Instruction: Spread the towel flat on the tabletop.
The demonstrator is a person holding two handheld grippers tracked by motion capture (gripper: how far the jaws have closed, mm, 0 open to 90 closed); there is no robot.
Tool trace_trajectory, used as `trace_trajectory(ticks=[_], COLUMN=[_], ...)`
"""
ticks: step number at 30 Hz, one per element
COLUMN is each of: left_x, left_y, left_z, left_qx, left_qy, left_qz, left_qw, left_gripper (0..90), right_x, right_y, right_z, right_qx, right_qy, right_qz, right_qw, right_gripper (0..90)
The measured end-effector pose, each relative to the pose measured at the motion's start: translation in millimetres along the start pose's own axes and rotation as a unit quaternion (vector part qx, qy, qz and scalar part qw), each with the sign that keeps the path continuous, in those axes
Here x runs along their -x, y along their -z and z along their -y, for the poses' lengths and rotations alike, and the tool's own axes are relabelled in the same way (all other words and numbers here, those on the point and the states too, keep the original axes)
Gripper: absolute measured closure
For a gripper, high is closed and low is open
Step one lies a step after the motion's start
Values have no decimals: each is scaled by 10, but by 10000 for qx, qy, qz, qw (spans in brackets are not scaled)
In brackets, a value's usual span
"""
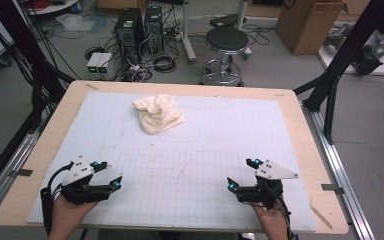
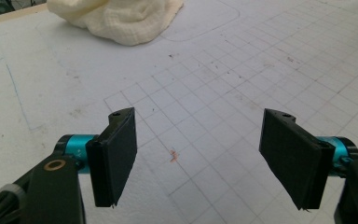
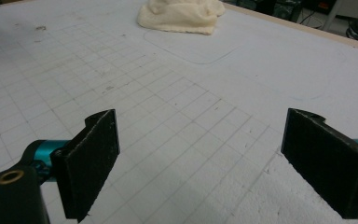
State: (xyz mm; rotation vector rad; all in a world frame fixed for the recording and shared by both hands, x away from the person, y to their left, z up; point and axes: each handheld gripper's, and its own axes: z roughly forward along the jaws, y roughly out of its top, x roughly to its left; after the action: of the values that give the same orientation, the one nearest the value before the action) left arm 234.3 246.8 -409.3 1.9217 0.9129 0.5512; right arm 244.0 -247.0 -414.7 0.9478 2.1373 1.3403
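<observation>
A crumpled cream cloth lies on the white gridded mat, toward the far middle-left. It also shows at the top of the left gripper view as the cloth and in the right gripper view as the cloth. My left gripper rests near the front left edge, open, nothing between its pads. My right gripper sits near the front right, open and empty, its pads wide apart. Both grippers are well short of the cloth.
The mat lies on a wooden table. A faint rounded outline is drawn on the mat by the cloth. Beyond the table stand a black stool, computer towers, cables and a cardboard box.
</observation>
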Motion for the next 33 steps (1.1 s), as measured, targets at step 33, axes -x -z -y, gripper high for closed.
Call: trace_trajectory(ticks=[33], left_x=[26], left_y=[-35], left_z=[-79], left_qx=[69], left_qy=[15], left_qz=[220], left_qw=[9997], left_gripper=[288], right_x=[22], right_y=[19], right_z=[7], right_qx=[13], right_qy=[18], right_qz=[44], right_qw=[10000], right_gripper=[107])
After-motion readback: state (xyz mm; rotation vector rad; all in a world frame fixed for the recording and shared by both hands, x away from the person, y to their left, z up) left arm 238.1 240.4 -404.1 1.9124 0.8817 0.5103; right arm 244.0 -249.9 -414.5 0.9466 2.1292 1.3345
